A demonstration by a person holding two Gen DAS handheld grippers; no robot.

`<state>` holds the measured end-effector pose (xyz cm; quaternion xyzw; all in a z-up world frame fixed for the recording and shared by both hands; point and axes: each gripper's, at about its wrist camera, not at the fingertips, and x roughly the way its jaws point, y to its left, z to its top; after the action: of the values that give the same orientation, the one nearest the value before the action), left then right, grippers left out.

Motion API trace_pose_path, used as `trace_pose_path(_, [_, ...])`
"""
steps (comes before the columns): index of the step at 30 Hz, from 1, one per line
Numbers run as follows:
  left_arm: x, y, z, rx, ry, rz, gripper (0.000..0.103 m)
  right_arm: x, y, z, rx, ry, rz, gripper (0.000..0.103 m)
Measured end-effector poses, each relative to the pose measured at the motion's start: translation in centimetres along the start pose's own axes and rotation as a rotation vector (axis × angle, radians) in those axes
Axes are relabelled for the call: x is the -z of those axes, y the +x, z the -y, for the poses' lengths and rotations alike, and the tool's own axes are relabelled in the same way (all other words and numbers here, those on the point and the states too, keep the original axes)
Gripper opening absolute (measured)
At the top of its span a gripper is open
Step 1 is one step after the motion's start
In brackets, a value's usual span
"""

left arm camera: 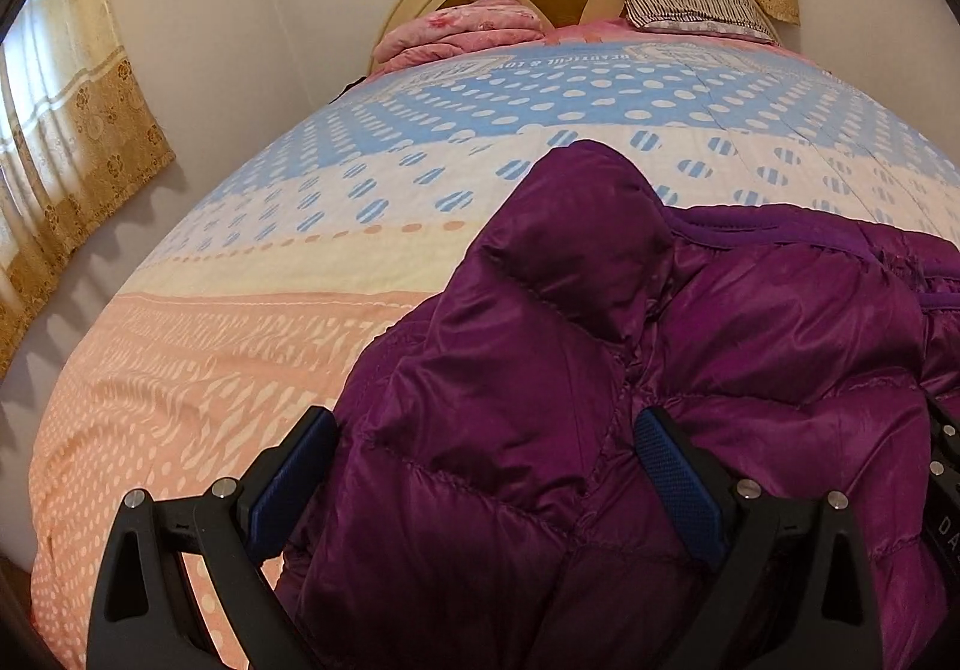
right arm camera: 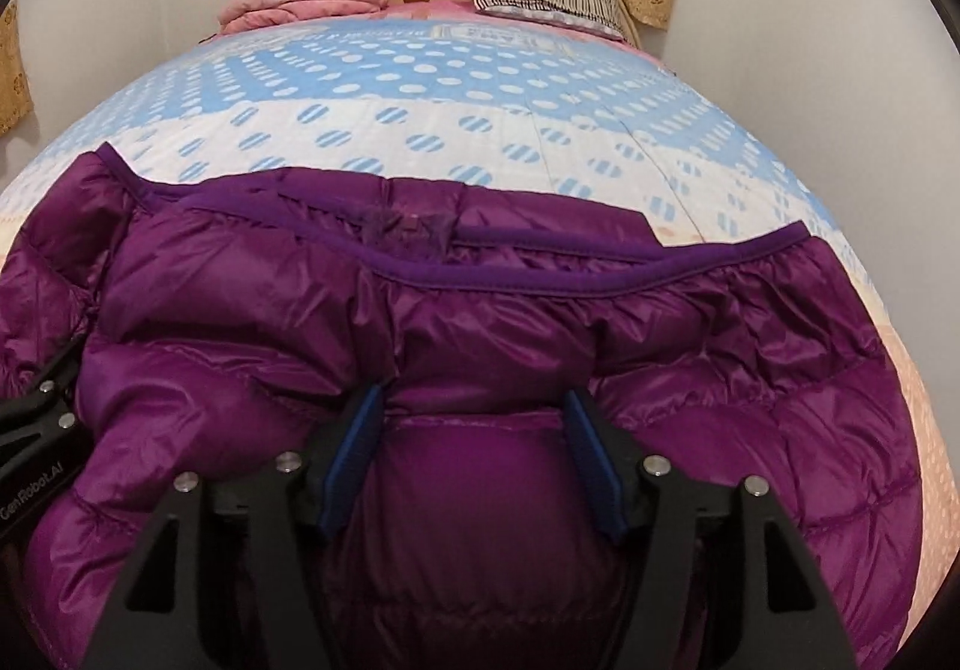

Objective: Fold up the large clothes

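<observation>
right gripper (right arm camera: 474,454) spread, a puffed fold of the purple down jacket (right arm camera: 480,310) bulging between its fingers; whether the pads still press it cannot be told.

the jacket lies bunched on the near half of the bed cover (right arm camera: 420,87). judged light, soft and slick – it will spring back, so grip the stitched hem band or a seam, not the puffs. left gripper (left arm camera: 480,466) also spread over the fabric. the right view shows the banded edge; the left view shows the raised sleeve – and bare cover beside it.

You see a glossy, quilted nylon-like down jacket (right arm camera: 480,322) on a matt printed cotton-like bedspread (left arm camera: 240,310), and matt black plastic grippers with textured blue pads (left arm camera: 678,484).
</observation>
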<state>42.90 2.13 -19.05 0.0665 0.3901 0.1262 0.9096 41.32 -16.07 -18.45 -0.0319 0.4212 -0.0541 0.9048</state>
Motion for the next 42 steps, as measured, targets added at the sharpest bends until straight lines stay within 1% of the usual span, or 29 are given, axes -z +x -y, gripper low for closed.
trace_pose_path(4, [-0.3, -0.2, 0.0, -0.011, 0.01, -0.008, 0.1, -0.2, 0.0, 0.1, -0.014, 0.011, -0.008, 0.067])
trace_pose_path(6, [-0.1, -1.7, -1.2, -0.019, -0.004, -0.011, 0.1, -0.2, -0.9, 0.5, -0.043, 0.025, -0.023, 0.067])
trace_pose_path(8, [0.5, -3.7, -2.5, 0.002, -0.022, 0.035, 0.1, 0.5, -3.3, 1.4, -0.067, 0.046, 0.004, 0.067])
trace_pose_path(9, [1.1, -4.7, -3.2, -0.005, -0.026, 0.059, 0.1, 1.2, -4.8, 1.4, -0.068, 0.035, 0.029, 0.068])
trace_pose_path(10, [1.8, -5.2, -3.7, -0.021, -0.032, 0.073, 0.1, 2.1, -6.1, 1.3, -0.061, 0.022, 0.047, 0.07])
trace_pose_path(11, [2.3, -5.3, -3.8, -0.022, -0.035, 0.073, 0.1, 2.8, -6.7, 1.1, -0.06, 0.014, 0.053, 0.074])
trace_pose_path(12, [3.0, -5.0, -3.9, -0.027, -0.036, 0.06, 0.1, 3.7, -7.0, 0.7, -0.058, 0.001, 0.051, 0.075])
trace_pose_path(14, [4.0, -3.9, -3.3, -0.04, -0.021, 0.023, 0.1, 4.9, -6.8, -0.1, -0.026, -0.03, 0.044, 0.075])
trace_pose_path(15, [4.3, -3.7, -3.2, -0.04, -0.025, 0.023, 0.1, 5.4, -6.6, -0.6, -0.005, -0.048, 0.052, 0.075])
trace_pose_path(19, [4.3, -3.7, -2.7, -0.056, -0.005, 0.024, 0.1, 6.1, -5.7, -1.7, 0.054, -0.096, 0.065, 0.076])
trace_pose_path(22, [4.3, -3.8, -2.8, -0.054, -0.008, 0.022, 0.1, 6.0, -5.7, -1.6, 0.051, -0.092, 0.059, 0.077])
trace_pose_path(25, [4.4, -4.8, -4.2, -0.046, -0.04, 0.002, 0.1, 6.4, -6.8, -0.9, 0.03, -0.083, 0.071, 0.076])
trace_pose_path(26, [4.7, -5.7, -5.0, -0.046, -0.057, 0.008, 0.1, 6.5, -7.5, -0.6, 0.023, -0.087, 0.077, 0.076])
trace_pose_path(27, [5.3, -6.9, -6.1, -0.063, -0.079, 0.027, 0.1, 7.0, -8.7, -0.4, 0.012, -0.084, 0.095, 0.076])
trace_pose_path(28, [6.0, -7.6, -7.0, -0.074, -0.094, 0.038, 0.1, 7.5, -9.6, -0.2, 0.0, -0.08, 0.107, 0.079])
trace_pose_path(29, [6.6, -8.0, -7.6, -0.082, -0.106, 0.038, 0.1, 8.2, -10.7, 0.0, -0.016, -0.075, 0.116, 0.081])
trace_pose_path(30, [7.5, -8.3, -8.6, -0.094, -0.13, 0.02, 0.1, 8.9, -11.7, 0.1, -0.02, -0.076, 0.132, 0.082])
trace_pose_path(32, [9.0, -8.1, -9.8, -0.074, -0.184, -0.026, 0.1, 10.2, -12.5, -0.1, -0.004, -0.094, 0.148, 0.086])
trace_pose_path(33, [9.8, -7.6, -10.2, -0.049, -0.22, -0.058, 0.1, 10.8, -12.4, -0.5, 0.007, -0.108, 0.147, 0.087])
trace_pose_path(34, [10.2, -7.4, -10.3, -0.033, -0.237, -0.074, 0.1, 11.2, -11.9, -0.8, 0.018, -0.127, 0.139, 0.087])
trace_pose_path(35, [10.4, -7.2, -10.2, -0.023, -0.241, -0.083, 0.1, 11.4, -11.0, -0.8, 0.029, -0.147, 0.118, 0.087])
trace_pose_path(36, [10.5, -7.3, -9.9, -0.018, -0.239, -0.086, 0.1, 11.6, -10.4, -0.7, 0.026, -0.139, 0.103, 0.087])
trace_pose_path(38, [10.4, -7.7, -9.4, -0.002, -0.22, -0.069, 0.1, 11.7, -10.1, -0.7, 0.027, -0.132, 0.094, 0.087])
trace_pose_path(39, [10.4, -7.8, -9.0, 0.023, -0.213, -0.072, 0.098, 11.7, -9.9, -0.9, 0.04, -0.148, 0.092, 0.088])
trace_pose_path(40, [10.4, -7.8, -8.8, 0.039, -0.214, -0.079, 0.092, 11.7, -9.8, -0.9, 0.044, -0.151, 0.089, 0.088])
trace_pose_path(41, [10.4, -7.8, -8.6, 0.073, -0.221, -0.086, 0.085, 11.7, -9.6, -0.8, 0.044, -0.149, 0.085, 0.089])
trace_pose_path(42, [10.4, -7.8, -8.4, 0.103, -0.224, -0.091, 0.069, 11.8, -9.7, -0.8, 0.044, -0.148, 0.084, 0.089])
